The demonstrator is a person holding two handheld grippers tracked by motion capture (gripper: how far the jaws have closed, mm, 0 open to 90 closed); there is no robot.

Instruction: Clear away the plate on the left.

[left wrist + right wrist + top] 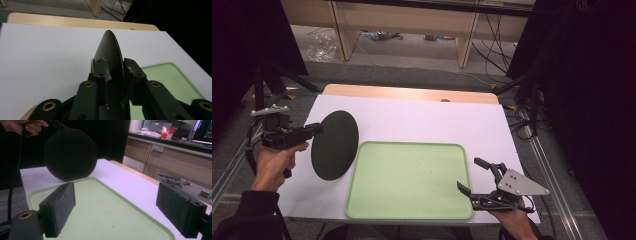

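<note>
While the left gripper pinches the dark plate by its rim, mid-left of the frame beside the green tray, that edge hold could slip; the right gripper stands spread.

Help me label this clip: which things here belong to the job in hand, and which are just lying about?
In the job:
- dark round plate, held on edge by the left gripper
- green tray
- right gripper, fingers open over the tray's corner

Lying about:
- cables on the floor
- wooden bench legs beyond the table
</note>
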